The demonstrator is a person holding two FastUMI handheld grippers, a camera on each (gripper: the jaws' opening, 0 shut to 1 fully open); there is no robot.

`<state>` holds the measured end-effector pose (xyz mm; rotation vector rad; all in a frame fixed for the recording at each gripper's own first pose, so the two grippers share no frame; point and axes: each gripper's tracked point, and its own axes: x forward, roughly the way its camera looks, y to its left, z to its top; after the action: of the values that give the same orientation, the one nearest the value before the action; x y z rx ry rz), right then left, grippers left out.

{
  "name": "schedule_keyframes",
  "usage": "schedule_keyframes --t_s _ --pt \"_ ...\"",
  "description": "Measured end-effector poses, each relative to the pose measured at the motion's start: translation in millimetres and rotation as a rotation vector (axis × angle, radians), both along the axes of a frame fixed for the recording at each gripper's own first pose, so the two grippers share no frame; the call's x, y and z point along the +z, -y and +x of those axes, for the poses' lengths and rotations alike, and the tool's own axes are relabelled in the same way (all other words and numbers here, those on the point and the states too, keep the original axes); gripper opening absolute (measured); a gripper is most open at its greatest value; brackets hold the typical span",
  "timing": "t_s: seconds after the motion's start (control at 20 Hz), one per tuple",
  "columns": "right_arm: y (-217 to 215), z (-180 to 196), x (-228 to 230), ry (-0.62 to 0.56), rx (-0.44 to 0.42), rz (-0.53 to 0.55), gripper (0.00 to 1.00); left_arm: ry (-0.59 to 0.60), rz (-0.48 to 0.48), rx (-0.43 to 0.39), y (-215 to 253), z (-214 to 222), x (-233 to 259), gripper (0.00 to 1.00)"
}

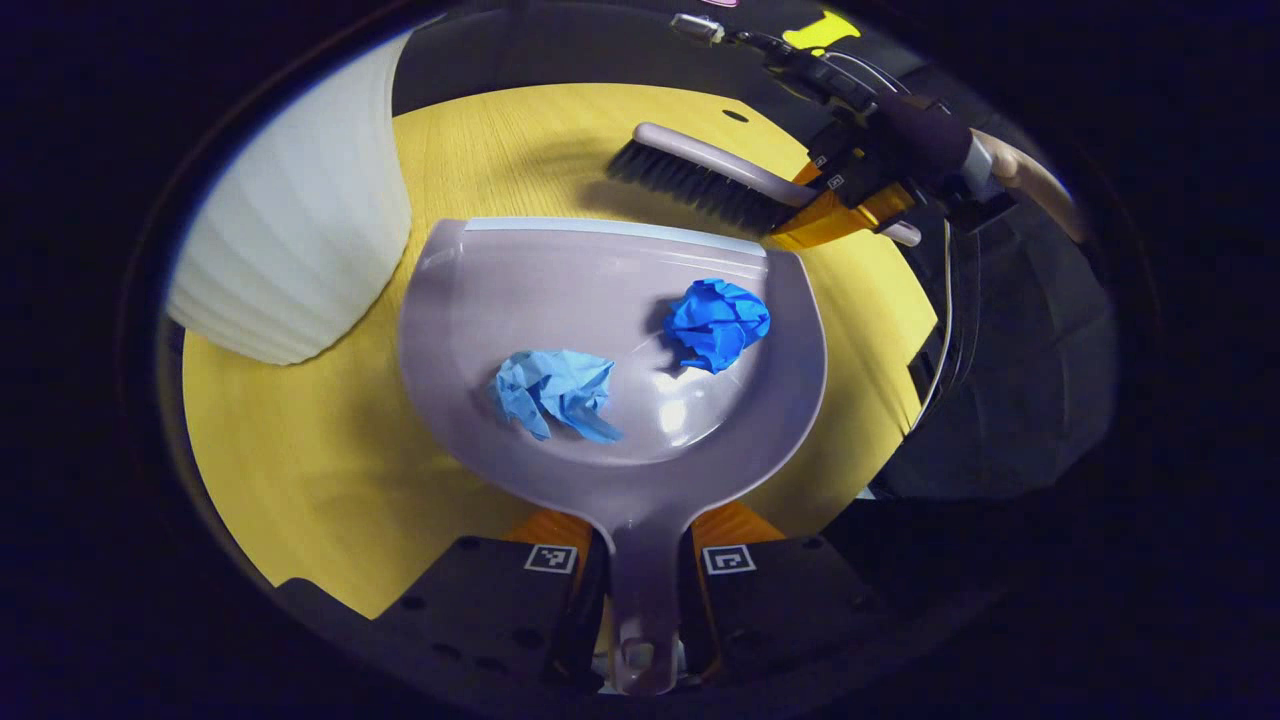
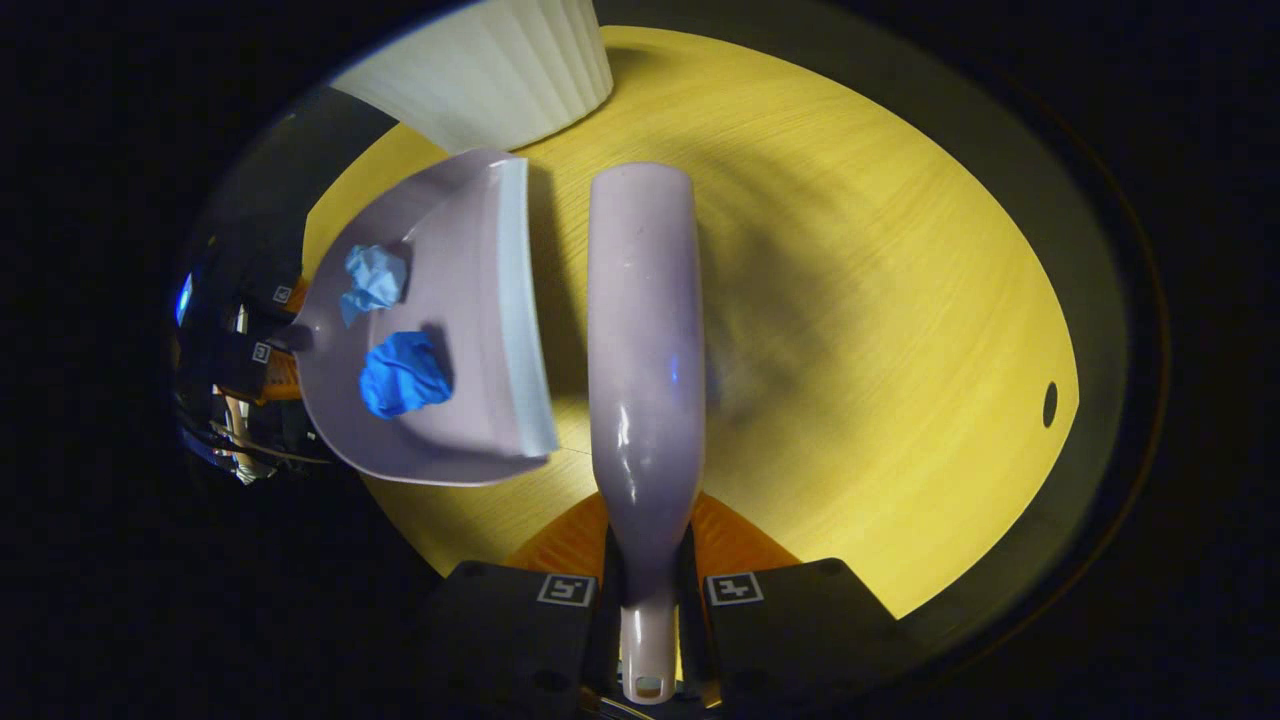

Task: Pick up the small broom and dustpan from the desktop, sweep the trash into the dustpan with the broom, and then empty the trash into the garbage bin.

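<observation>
Lilac dustpan (image 1: pixel 600 290) handle clamped in left tool (image 1: pixel 640 560), matching broom (image 2: pixel 645 340) in right tool (image 2: pixel 648 590); no legible writing.

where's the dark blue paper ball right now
In the left gripper view the dark blue paper ball lies in the dustpan, right of the light blue wad.

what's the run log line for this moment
stage: sweep done, bin next | left gripper: shut on dustpan handle | right gripper: shut on broom handle | load: two blue paper wads in pan | white ribbed bin beside pan
</observation>
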<state>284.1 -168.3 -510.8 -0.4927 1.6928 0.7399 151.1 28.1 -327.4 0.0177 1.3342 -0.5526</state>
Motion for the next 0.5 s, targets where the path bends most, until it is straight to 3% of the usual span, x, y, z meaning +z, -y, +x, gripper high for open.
schedule_keyframes --t_s 0.15,0.3,0.5 --pt "14 13 -36 0.016 -0.046 0.007 0.26 0.045 -0.071 -0.012 -15 -13 27 0.30" --pt "43 14 -46 0.003 -0.112 0.052 0.26 0.086 -0.001 0.001 -32 -18 58 0.29" --pt "44 13 -38 -0.023 -0.126 0.083 0.27 0.134 0.087 0.048 -19 4 71 0.29"
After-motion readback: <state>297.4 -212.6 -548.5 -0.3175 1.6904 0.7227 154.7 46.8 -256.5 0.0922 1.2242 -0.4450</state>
